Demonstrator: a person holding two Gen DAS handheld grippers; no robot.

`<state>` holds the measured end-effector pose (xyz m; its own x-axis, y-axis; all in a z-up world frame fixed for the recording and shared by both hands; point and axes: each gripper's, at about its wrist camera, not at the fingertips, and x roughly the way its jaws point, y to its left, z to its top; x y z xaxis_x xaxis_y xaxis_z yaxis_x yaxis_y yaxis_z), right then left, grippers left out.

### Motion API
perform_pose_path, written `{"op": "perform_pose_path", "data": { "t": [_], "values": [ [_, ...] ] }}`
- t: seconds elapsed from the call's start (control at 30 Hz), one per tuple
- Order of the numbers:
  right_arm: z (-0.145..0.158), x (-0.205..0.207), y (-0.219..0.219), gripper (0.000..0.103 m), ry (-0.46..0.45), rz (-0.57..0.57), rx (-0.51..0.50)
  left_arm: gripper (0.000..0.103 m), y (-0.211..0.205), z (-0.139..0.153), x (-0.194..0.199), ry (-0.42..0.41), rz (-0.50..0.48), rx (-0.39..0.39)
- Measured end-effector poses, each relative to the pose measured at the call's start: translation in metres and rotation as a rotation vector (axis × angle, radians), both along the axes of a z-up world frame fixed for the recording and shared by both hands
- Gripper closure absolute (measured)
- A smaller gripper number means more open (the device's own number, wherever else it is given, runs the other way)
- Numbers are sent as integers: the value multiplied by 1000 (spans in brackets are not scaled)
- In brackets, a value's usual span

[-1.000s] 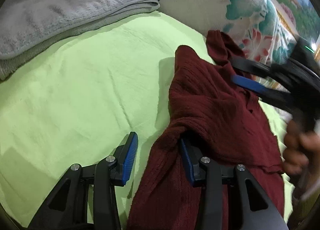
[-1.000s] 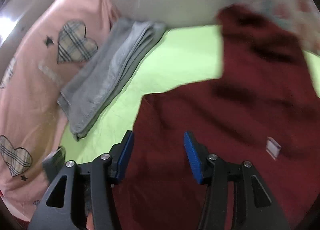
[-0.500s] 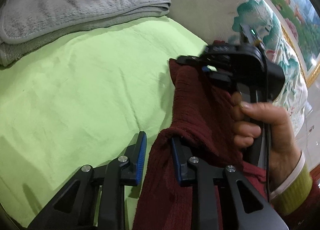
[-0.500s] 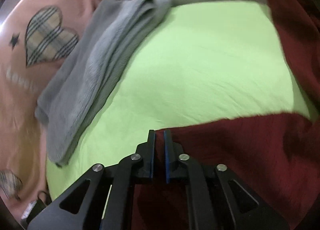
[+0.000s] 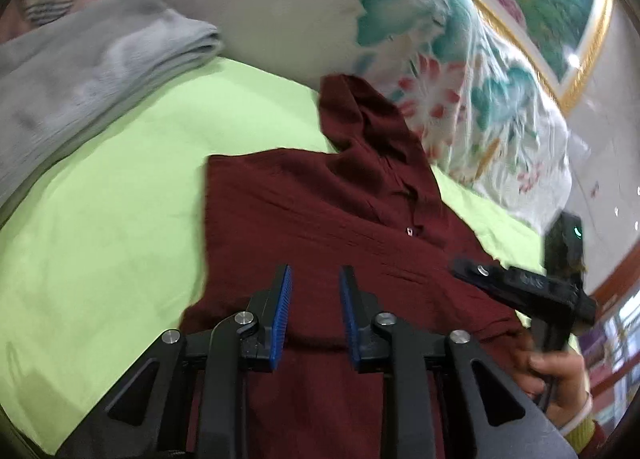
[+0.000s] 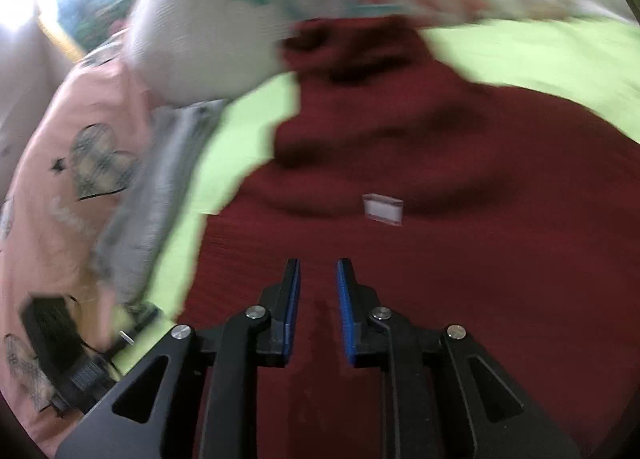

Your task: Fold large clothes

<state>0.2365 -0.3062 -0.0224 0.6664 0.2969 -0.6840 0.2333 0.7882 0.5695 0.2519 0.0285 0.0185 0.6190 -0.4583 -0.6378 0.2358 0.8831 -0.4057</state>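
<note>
On the green bed sheet (image 5: 100, 227) the maroon garment (image 5: 320, 219) lies spread, its long axis running from near to far toward the floral pillow (image 5: 460, 71). It lies directly beneath and ahead of both tools. The left hand-held gripper (image 5: 315, 315) hovers with jaws apart, empty; the right hand-held gripper (image 6: 318, 311) likewise, narrowly parted. The cloth looks ribbed, creased, with a white label (image 6: 382, 210) showing.
</note>
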Motion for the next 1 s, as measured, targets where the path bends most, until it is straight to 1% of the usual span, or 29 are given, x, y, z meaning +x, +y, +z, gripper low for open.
{"op": "perform_pose_path", "data": {
  "t": [0.07,0.13,0.17,0.2,0.23,0.27,0.3,0.37,0.5,0.53,0.73,0.8,0.9,1.0],
  "values": [
    [-6,-24,-27,83,32,-87,-10,78,-7,-11,13,56,10,53],
    [-9,-44,-53,82,84,-192,-66,79,-4,-29,22,116,20,94],
    [-11,-51,-64,79,115,-231,-89,82,-1,-41,26,150,31,109],
    [-16,-58,-76,79,152,-264,-95,83,4,-47,26,155,28,85],
    [-19,-62,-83,79,153,-272,-66,83,9,-49,24,146,30,51],
    [-20,-66,-88,79,128,-273,-16,83,12,-48,24,146,38,26],
    [-18,-67,-89,79,122,-273,-10,83,13,-46,24,152,44,24],
    [-10,-63,-86,78,117,-258,-50,82,10,-43,25,151,55,46],
    [4,-52,-76,77,66,-203,-50,66,-3,-33,24,136,52,87],
    [7,-52,-77,77,59,-190,-56,64,-6,-30,24,132,51,94],
    [22,-31,-63,77,8,-99,-57,62,-18,-19,23,137,18,109],
    [25,-25,-60,77,-2,-80,-47,60,-21,-15,27,141,13,103],
    [32,-10,-56,76,-22,-61,-65,58,-27,-8,37,139,12,111],
    [38,10,-53,71,-32,-36,-87,57,-36,0,56,132,8,138]
  ]
}}
